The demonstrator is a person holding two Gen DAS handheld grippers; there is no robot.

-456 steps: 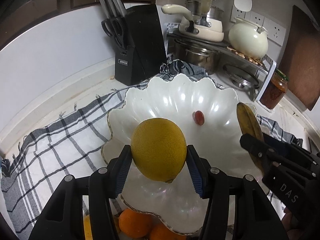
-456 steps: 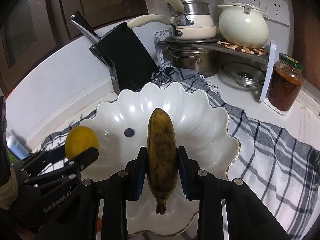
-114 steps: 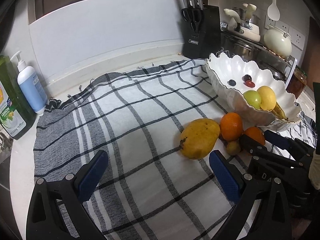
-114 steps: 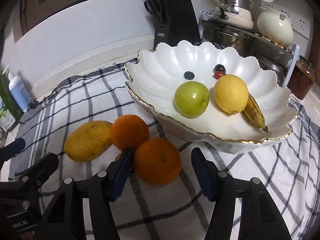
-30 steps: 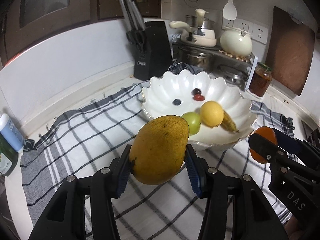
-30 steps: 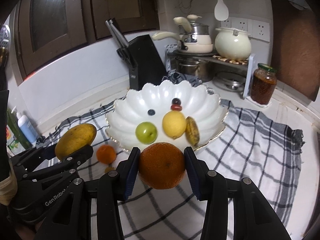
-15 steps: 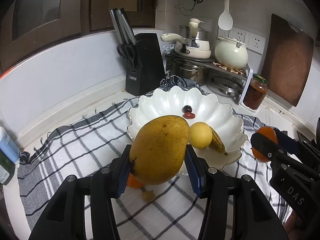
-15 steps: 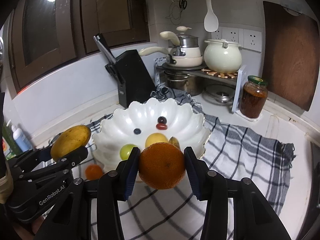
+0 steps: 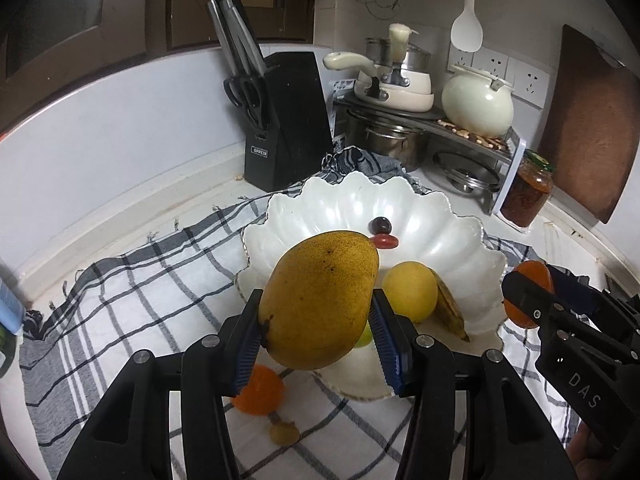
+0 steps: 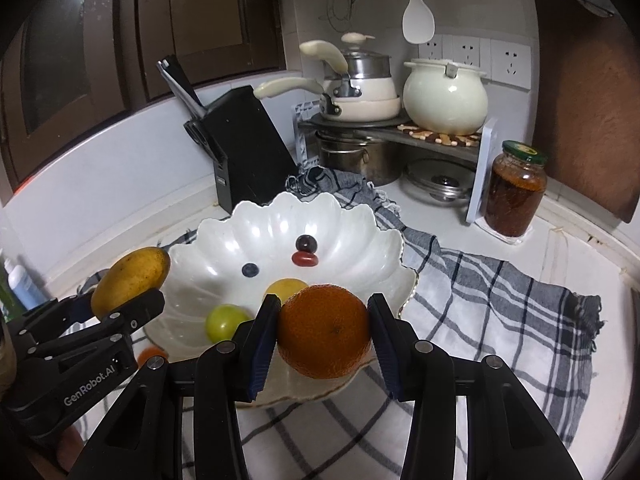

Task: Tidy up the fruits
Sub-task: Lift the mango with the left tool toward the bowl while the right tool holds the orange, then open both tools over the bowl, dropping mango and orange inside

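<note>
Left gripper is clamped on the big yellow mango, right gripper on the round orange, both held above the white wavy bowl's near edge, prob. to drop in w/ the other fruit.

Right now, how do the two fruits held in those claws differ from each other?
The mango in the left claw is long, oval and yellow with dark specks; the orange in the right claw is round and deep orange. The mango looks the bigger of the two and sits tilted between its pads, while the orange sits squarely. Both are gripped and held above the checked cloth near the white bowl.
</note>
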